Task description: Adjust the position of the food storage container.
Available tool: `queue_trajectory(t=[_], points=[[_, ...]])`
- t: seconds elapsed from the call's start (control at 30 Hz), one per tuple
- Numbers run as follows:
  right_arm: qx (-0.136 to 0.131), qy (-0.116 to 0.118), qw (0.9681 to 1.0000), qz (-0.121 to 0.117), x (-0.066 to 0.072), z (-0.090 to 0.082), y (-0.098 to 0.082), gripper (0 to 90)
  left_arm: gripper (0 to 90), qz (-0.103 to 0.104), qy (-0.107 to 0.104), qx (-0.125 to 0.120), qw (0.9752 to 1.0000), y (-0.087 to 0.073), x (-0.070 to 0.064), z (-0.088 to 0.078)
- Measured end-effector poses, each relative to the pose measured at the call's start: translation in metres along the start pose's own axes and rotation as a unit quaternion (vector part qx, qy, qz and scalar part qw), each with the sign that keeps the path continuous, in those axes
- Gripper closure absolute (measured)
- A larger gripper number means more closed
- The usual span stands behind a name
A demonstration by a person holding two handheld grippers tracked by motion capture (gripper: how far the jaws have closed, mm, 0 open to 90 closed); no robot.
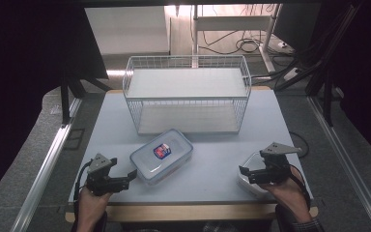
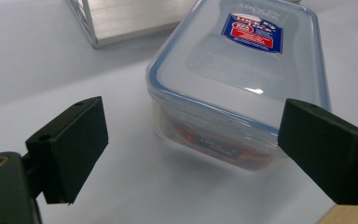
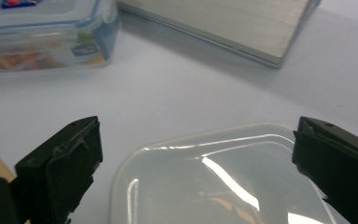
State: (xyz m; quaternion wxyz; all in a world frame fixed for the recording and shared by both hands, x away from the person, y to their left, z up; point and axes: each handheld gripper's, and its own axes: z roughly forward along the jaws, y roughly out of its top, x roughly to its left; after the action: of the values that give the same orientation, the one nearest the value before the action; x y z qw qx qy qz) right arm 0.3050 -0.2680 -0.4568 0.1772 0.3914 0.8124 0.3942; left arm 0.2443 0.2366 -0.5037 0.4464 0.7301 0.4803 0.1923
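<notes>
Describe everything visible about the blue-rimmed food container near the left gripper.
The blue-rimmed food container is a clear plastic rectangular box with rounded corners. Its lid is on, edged in blue, with a red and blue label on top and another printed label showing through the side. It lies flat and askew on the pale table, just in front of the wire basket. The open left gripper points at it without touching.

light: dim, dark edges | glare: lid (image 3: 223, 182) | close views soft

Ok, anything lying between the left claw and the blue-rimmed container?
Nothing: in the left gripper view, bare table separates the open left claw from the blue-rimmed container.
</notes>
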Motion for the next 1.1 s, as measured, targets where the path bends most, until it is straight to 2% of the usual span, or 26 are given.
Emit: queue_trajectory(t=[0.07, 0.1, 0.13, 0.2, 0.27, 0.33, 0.4, 0.47, 0.63, 0.67, 0.73, 0.8, 0.83, 0.87, 0.9, 0.93, 1.0, 1.03, 1.07, 1.1], points=[[0.0, -0.001, 1.0, 0.009, -0.002, -0.001, -0.001, 6.1, 8.3, 0.0, 0.0, -0.005, 1.0, -0.001, 0.0, 0.0], [0.002, -0.003, 0.9999, 0.011, -0.002, -0.001, -0.001, 7.2, 7.9, -0.011, -0.009, -0.013, 0.9998, -0.002, 0.001, 0.0], [0.001, -0.007, 0.9999, 0.01, -0.002, -0.001, -0.001, 7.8, 7.4, -0.011, -0.009, -0.013, 0.9998, -0.002, 0.001, 0.0], [-0.001, -0.009, 0.9999, 0.009, -0.001, -0.001, -0.001, 9.5, 6.6, -0.032, -0.04, -0.01, 0.9987, -0.005, 0.001, 0.002], [-0.004, -0.008, 0.9999, 0.012, -0.001, -0.001, -0.001, 10.4, 6.6, -0.027, -0.041, -0.001, 0.9988, -0.006, 0.0, 0.004], [-0.007, -0.009, 0.9998, 0.015, -0.001, -0.001, -0.002, 12.9, 5.9, -0.01, -0.025, 0.008, 0.9996, -0.008, -0.003, 0.006], [-0.009, -0.012, 0.9998, 0.014, -0.002, -0.001, -0.002, 15.8, 4.9, -0.005, -0.019, 0.004, 0.9998, -0.009, -0.003, 0.007], [-0.012, -0.014, 0.9997, 0.015, -0.002, -0.003, -0.002, 19.8, 4.3, -0.01, -0.022, -0.005, 0.9997, -0.009, -0.002, 0.007], [-0.021, -0.006, 0.9997, -0.003, 0.001, -0.006, -0.002, 30.9, 4.1, -0.024, -0.026, -0.012, 0.9993, -0.011, 0.003, 0.004], [-0.022, -0.002, 0.9997, -0.01, 0.002, -0.007, -0.001, 35.1, 4.1, -0.018, -0.017, -0.011, 0.9996, -0.011, 0.004, 0.003], [-0.017, -0.002, 0.9996, -0.022, 0.003, -0.008, -0.001, 42.0, 3.9, -0.013, -0.011, -0.01, 0.9998, -0.011, 0.004, 0.003], [-0.014, -0.001, 0.9996, -0.026, 0.004, -0.008, -0.001, 44.8, 3.9, -0.005, 0.0, -0.007, 1.0, -0.012, 0.003, 0.003], [-0.012, 0.001, 0.9995, -0.03, 0.004, -0.009, -0.001, 49.9, 3.9, -0.002, 0.004, -0.007, 1.0, -0.011, 0.003, 0.003], [-0.005, 0.011, 0.9992, -0.037, 0.006, -0.01, -0.001, 60.2, 3.8, 0.001, 0.008, -0.006, 1.0, -0.011, 0.003, 0.003], [-0.004, 0.015, 0.999, -0.043, 0.008, -0.01, -0.001, 64.5, 3.9, 0.007, 0.016, -0.004, 0.9998, -0.012, 0.003, 0.004], [-0.004, 0.015, 0.999, -0.043, 0.008, -0.01, -0.001, 64.5, 3.9, 0.007, 0.016, -0.004, 0.9998, -0.012, 0.003, 0.004], [-0.003, 0.024, 0.998, -0.059, 0.012, -0.011, -0.001, 74.5, 3.8, 0.014, 0.023, -0.003, 0.9996, -0.012, 0.002, 0.004], [-0.007, 0.03, 0.9967, -0.075, 0.017, -0.014, -0.001, 80.8, 3.9, 0.02, 0.028, -0.006, 0.9994, -0.012, 0.002, 0.003], [-0.007, 0.03, 0.9967, -0.075, 0.017, -0.014, -0.001, 80.8, 3.9, 0.02, 0.028, -0.006, 0.9994, -0.012, 0.002, 0.003], [-0.006, 0.039, 0.9952, -0.09, 0.023, -0.015, -0.001, 86.0, 3.9, 0.019, 0.023, -0.01, 0.9995, -0.011, 0.001, 0.002]])
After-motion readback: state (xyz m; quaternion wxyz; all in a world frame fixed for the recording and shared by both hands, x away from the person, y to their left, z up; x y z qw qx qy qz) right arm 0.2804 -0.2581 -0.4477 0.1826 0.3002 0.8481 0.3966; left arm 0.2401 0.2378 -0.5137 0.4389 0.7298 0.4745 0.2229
